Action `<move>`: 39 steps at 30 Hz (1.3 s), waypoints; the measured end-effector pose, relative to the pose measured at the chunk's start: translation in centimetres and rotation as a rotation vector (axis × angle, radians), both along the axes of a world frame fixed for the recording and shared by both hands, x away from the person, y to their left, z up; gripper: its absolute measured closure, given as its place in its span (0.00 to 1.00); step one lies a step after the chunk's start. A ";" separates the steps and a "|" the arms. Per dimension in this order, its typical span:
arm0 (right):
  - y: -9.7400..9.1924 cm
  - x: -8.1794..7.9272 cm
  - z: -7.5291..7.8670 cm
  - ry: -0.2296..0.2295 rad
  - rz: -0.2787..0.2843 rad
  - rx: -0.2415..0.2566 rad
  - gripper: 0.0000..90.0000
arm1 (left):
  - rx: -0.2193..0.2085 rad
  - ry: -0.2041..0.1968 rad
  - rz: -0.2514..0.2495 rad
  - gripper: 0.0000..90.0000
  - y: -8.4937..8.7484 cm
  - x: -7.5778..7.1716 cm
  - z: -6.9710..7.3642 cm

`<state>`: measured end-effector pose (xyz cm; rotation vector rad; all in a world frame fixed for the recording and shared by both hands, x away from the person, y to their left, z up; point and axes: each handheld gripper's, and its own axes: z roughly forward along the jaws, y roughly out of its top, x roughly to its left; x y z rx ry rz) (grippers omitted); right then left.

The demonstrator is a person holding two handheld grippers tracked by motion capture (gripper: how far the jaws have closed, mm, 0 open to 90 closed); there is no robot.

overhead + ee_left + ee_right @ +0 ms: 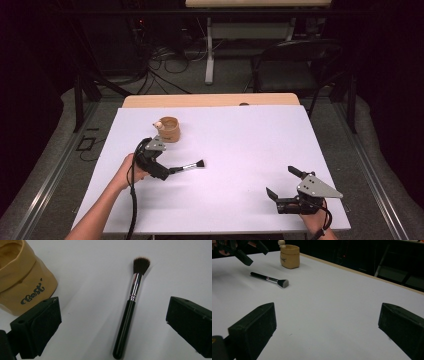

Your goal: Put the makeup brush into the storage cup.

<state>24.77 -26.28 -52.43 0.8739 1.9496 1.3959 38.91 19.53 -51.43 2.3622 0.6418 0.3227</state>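
Right gripper point(281, 184): held nearest the person, jaws spread wide, well apart from the brush.
Left gripper point(170, 172): jaws spread wide, held over the brush handle.
Brush point(129, 307): laid flat on the white table point(240, 145).
Tan cup point(169, 129): set just beyond the brush.

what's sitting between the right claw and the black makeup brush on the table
Nothing: in the high view, bare white table top runs from the right claw to the black-handled makeup brush.
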 end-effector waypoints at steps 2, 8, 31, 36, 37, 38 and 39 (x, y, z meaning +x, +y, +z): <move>0.0 0.0 0.0 0.002 0.000 -0.001 0.01 | 0.014 0.007 -0.004 0.00 -0.2 0.1 0.1; 0.0 0.0 0.0 0.007 0.001 0.002 0.01 | 0.085 0.040 -0.026 0.00 -1.1 0.6 0.4; 0.0 0.1 0.0 0.007 0.004 -0.002 0.01 | 0.330 0.095 -0.110 0.00 -4.0 2.1 0.2; 0.0 0.1 0.0 0.010 0.006 -0.004 0.01 | 0.377 0.123 -0.122 0.09 -4.5 2.4 -0.2; 0.0 0.1 0.0 0.009 0.007 -0.003 0.01 | 0.385 0.127 -0.126 0.14 -4.6 2.4 -0.2; 0.1 0.1 -0.1 0.011 0.006 -0.001 0.01 | 0.388 0.138 -0.132 0.17 -4.7 2.5 -0.1; 0.1 0.1 -0.1 0.014 0.006 0.000 0.01 | 0.402 0.140 -0.137 0.18 -4.9 2.5 -0.1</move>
